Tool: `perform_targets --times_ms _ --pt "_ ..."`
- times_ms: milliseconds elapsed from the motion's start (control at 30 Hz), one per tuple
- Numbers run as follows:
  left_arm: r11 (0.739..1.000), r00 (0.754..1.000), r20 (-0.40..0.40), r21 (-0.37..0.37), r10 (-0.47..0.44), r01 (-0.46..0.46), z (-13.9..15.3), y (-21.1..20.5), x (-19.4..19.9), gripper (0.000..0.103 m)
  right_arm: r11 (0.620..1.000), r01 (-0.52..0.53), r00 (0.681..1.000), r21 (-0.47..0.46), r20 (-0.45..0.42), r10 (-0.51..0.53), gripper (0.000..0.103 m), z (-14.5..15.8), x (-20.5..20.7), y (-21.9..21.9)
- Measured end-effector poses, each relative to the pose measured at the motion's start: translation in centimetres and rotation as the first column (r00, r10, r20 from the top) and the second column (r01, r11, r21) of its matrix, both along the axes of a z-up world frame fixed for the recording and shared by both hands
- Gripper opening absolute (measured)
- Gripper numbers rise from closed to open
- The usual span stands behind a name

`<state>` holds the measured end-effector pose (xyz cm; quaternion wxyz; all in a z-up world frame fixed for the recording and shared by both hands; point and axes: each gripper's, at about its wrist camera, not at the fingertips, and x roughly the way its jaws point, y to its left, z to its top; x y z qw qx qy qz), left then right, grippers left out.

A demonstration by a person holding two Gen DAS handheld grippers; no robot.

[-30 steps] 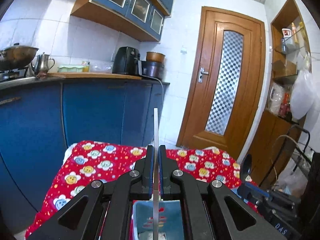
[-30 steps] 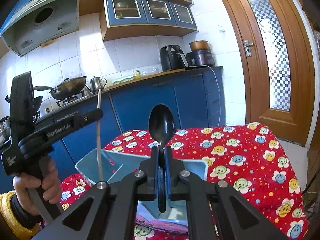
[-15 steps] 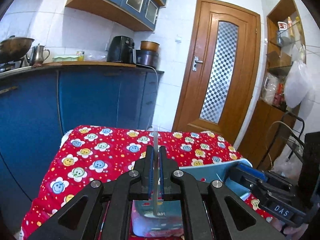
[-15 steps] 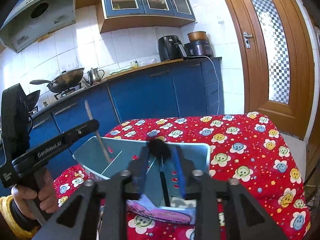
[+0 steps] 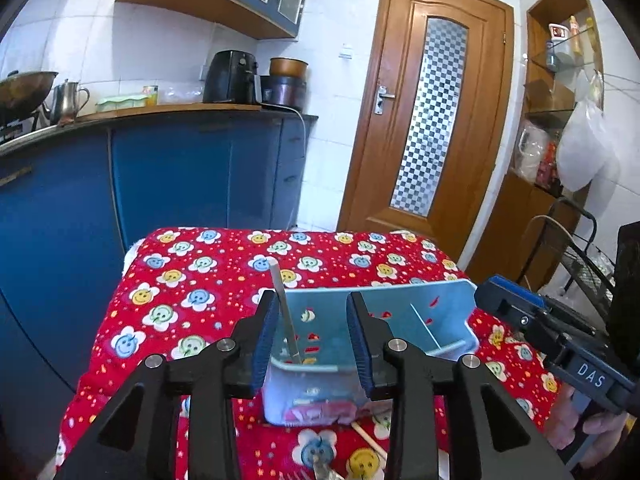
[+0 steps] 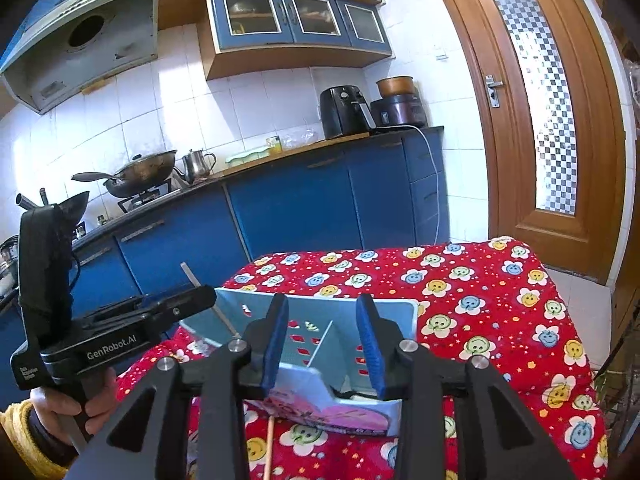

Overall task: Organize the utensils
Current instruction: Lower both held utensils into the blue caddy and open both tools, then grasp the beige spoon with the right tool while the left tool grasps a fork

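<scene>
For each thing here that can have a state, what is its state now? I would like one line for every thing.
left gripper: jaws opening, nothing pressed between them
right gripper: jaws opening, nothing between them
metal utensil: released, standing tilted in the holder's left compartment
blue holder: upright on the red cloth, divider inside
wooden stick: lying on the cloth before the holder
door: shut

I'm looking at a white-tiled kitchen wall (image 5: 168, 60) above blue base cabinets (image 5: 180, 176), glass-fronted blue wall cupboards (image 6: 296, 20), a wooden door (image 5: 432, 120) with chequered glass, and open wooden shelves (image 5: 560, 80) on the right.
</scene>
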<state>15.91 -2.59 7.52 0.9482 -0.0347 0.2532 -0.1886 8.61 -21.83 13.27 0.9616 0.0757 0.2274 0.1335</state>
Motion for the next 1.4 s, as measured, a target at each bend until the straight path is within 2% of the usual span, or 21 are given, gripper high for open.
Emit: perform_targets --times_ms 267,533,933,1400 --pt "1.0 1.0 -0.017 0.025 -0.015 0.016 0.9 0.7 -3.2 0.039 1.0 0.018 0.999 0.009 -0.041 -0.018 0.039 0.9 -2.9 -0.2" --pt "0.999 0.998 -0.066 0.038 -0.002 0.005 0.6 1.8 -6.0 0.039 0.999 0.034 0.995 0.013 -0.089 -0.033 0.04 0.8 -6.1 -0.5" --pt "0.998 0.981 -0.19 0.058 0.039 -0.028 -2.2 3.3 -8.1 0.039 0.998 0.068 0.982 0.013 -0.178 -0.065 0.043 -1.2 -9.3 -1.1" --pt "0.998 0.945 -0.327 0.064 0.018 0.004 -6.7 2.8 -7.9 0.039 0.994 0.102 0.953 0.027 -0.288 -0.09 0.047 -4.8 -10.4 -2.1"
